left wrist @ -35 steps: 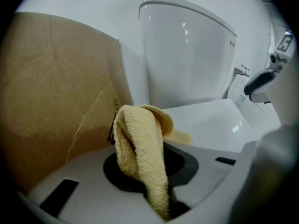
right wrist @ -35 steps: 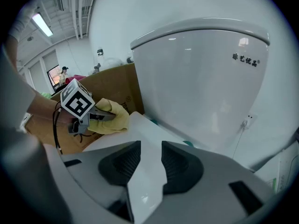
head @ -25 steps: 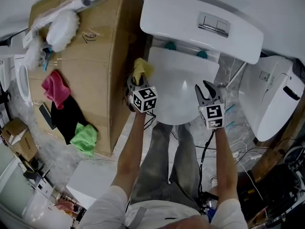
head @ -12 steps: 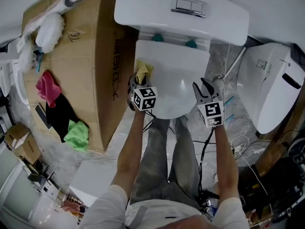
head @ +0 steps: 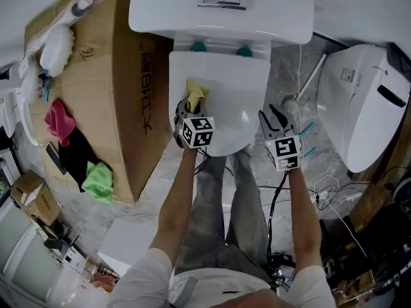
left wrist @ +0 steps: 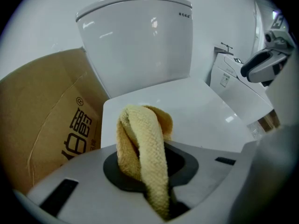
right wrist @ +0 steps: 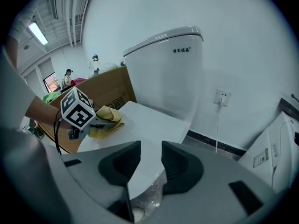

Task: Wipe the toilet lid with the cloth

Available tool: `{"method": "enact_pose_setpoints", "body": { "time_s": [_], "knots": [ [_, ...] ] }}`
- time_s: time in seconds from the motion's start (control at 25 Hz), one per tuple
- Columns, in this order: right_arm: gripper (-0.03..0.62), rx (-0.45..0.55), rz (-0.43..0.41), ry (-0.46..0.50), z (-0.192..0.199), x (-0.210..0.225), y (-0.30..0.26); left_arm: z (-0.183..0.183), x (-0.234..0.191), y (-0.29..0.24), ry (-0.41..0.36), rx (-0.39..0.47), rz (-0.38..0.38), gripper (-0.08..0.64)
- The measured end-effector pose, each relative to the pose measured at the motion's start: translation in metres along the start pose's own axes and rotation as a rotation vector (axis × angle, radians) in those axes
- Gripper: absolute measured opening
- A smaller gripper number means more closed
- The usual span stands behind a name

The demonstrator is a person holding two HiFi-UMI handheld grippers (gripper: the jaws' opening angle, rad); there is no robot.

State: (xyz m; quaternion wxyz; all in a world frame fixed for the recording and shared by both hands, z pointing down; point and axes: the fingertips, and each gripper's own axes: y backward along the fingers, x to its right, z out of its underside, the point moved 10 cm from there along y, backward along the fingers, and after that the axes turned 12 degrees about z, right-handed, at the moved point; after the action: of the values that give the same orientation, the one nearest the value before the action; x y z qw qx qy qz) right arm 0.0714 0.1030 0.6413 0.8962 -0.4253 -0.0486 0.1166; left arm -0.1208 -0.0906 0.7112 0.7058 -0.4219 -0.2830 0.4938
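Note:
The white toilet lid (head: 225, 88) is down, below the tank (head: 221, 8). My left gripper (head: 191, 110) is shut on a yellow cloth (head: 195, 94) over the lid's left part. In the left gripper view the cloth (left wrist: 142, 139) bulges out of the shut jaws of the left gripper (left wrist: 154, 171) above the lid (left wrist: 196, 106). From the right gripper view the cloth (right wrist: 110, 118) seems to rest on the lid (right wrist: 149, 125). My right gripper (head: 274, 122) hangs open at the lid's front right edge, and that gripper (right wrist: 150, 164) holds nothing.
A big cardboard box (head: 122, 101) stands close on the toilet's left, with a pink cloth (head: 58, 122), a green cloth (head: 97, 178) and a white duster (head: 54, 43) on it. Another white toilet unit (head: 366, 101) stands at the right. Cables (head: 327, 188) lie on the floor.
The head view has swung, so the toilet sits further left in the picture. My left gripper with the cloth has come from the lid's left edge to over the lid. The right gripper stays at the right edge.

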Motion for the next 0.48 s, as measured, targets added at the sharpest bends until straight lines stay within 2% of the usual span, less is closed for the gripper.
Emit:
{"method": "enact_pose_setpoints", "body": {
  "time_s": [0.48],
  "knots": [
    [0.153,-0.01,0.024,-0.037,0.033,0.029,0.022,-0.019,0.055,-0.012,-0.038,0.017,0.068,0.08]
  ]
}}
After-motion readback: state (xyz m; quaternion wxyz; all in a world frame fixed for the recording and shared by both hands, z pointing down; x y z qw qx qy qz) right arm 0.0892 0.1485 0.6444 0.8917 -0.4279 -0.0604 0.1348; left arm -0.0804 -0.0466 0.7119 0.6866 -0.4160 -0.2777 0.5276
